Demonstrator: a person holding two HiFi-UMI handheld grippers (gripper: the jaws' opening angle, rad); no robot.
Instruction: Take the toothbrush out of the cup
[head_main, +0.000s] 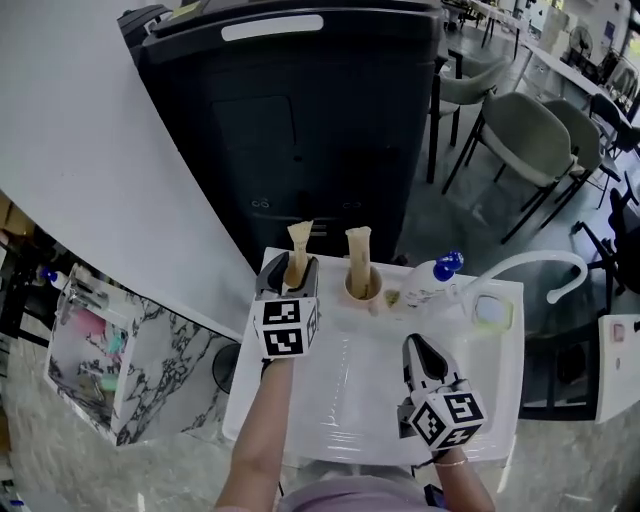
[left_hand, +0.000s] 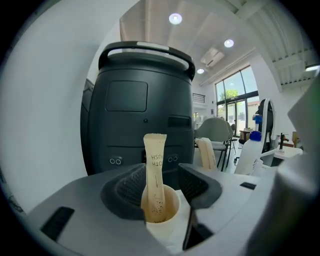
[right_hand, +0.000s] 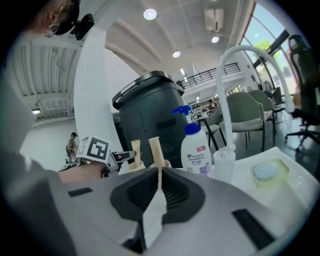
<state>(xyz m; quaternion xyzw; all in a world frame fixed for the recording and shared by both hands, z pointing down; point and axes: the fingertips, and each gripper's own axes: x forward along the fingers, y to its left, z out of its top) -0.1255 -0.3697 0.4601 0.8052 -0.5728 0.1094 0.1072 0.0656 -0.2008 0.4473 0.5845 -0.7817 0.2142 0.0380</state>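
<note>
Two pale cups stand at the back rim of a white sink (head_main: 350, 395), each with a paper-wrapped toothbrush upright in it. My left gripper (head_main: 290, 272) is at the left cup (left_hand: 162, 227); its jaws stand open on either side of that cup's toothbrush (head_main: 299, 245) (left_hand: 155, 170), and a gap shows beside the wrapper. The right cup (head_main: 362, 285) with its toothbrush (head_main: 358, 250) stands free. My right gripper (head_main: 418, 350) hangs over the basin nearer to me, shut with nothing in it; in its own view the right gripper (right_hand: 160, 172) points at the cups.
A white bottle with a blue cap (head_main: 432, 278) (right_hand: 194, 147) and a white faucet (head_main: 530, 263) (right_hand: 232, 75) stand right of the cups. A soap dish (head_main: 493, 312) sits at the sink's right corner. A large black bin (head_main: 290, 110) stands behind; chairs (head_main: 520, 140) at the right.
</note>
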